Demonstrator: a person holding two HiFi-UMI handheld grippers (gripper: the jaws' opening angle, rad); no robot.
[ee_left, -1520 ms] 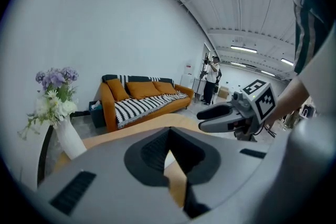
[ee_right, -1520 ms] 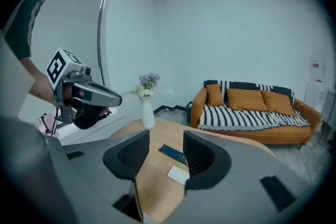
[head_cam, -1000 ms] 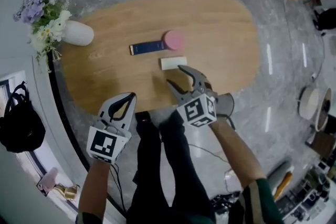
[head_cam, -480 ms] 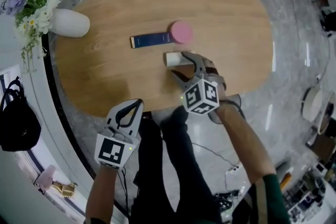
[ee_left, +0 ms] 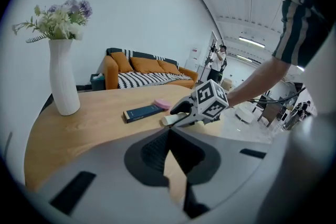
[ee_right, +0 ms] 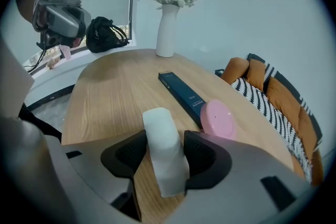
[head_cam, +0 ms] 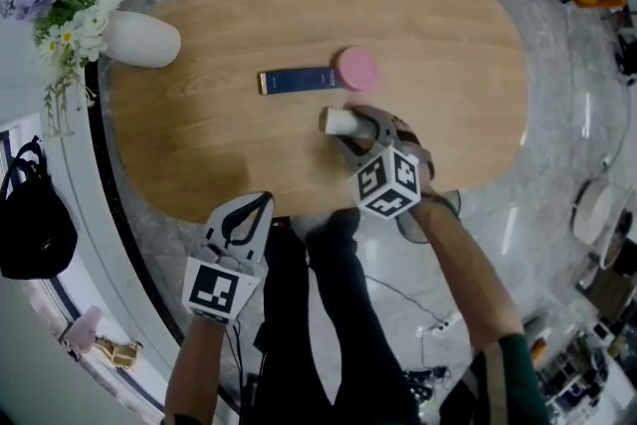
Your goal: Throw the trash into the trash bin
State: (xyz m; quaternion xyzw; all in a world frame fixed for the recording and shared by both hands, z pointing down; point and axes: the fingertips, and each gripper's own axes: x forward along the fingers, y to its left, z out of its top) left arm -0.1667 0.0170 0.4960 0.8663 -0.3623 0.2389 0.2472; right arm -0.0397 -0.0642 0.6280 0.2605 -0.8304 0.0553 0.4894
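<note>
Right gripper lowered, closing round trash, wooden table, marble floor

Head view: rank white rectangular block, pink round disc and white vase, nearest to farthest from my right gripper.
1. White rectangular block: between the right gripper's jaws, which have just been closing.
2. Pink round disc: just beyond it.
3. White vase: far left, well away.
</note>
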